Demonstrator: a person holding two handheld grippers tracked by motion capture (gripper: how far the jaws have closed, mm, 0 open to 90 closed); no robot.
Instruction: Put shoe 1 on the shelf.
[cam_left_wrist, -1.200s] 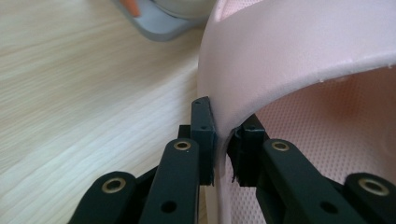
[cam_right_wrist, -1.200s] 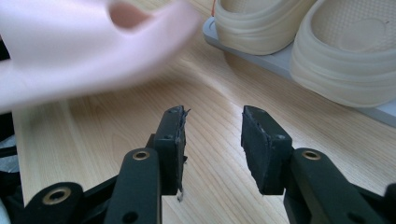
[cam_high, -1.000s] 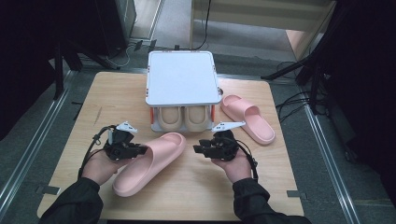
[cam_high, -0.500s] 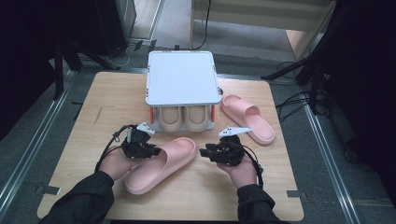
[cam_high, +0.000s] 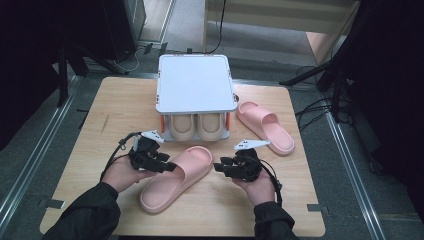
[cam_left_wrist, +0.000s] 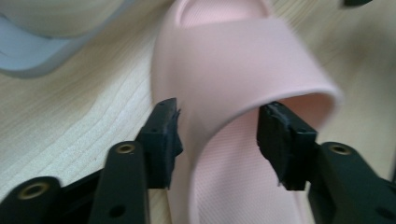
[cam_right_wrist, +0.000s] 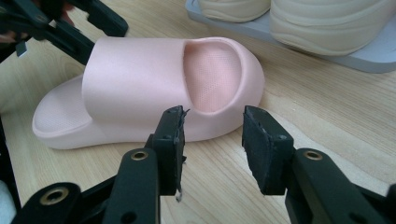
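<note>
Pink foam is what your left tongs (cam_left_wrist: 218, 135) are dealing with: the near slipper (cam_high: 177, 176) lies diagonally on the wooden bench (cam_high: 100, 125), toe toward the white rack (cam_high: 195, 82), heel toward you. Your left tongs stand apart with the slipper's strap (cam_left_wrist: 243, 60) edge between the jaws, one jaw outside the sidewall and the other under the arch of the strap; from the left gripper view you cannot tell whether the pads are pressing the foam yet, so treat it as straddled rather than gripped. That is a sensible place to take it, since the strap is the one thin wall a narrow jaw can close around, while the sole is too wide. Your right tongs (cam_right_wrist: 212, 140) are also apart and empty, held low just off the toe end (cam_right_wrist: 233, 74), probably to steady or guide the front once the other side lifts. The rack sits at the far middle of the bench with a beige pair (cam_high: 195, 127) already filling its lower shelf, toes outward, which suggests the flat white top is the free place. A second pink slipper (cam_high: 265, 125) lies to the right of the rack, well apart from both hands. Soft foam will flex when pinched, so expect the strap to fold and the heel to droop.
</note>
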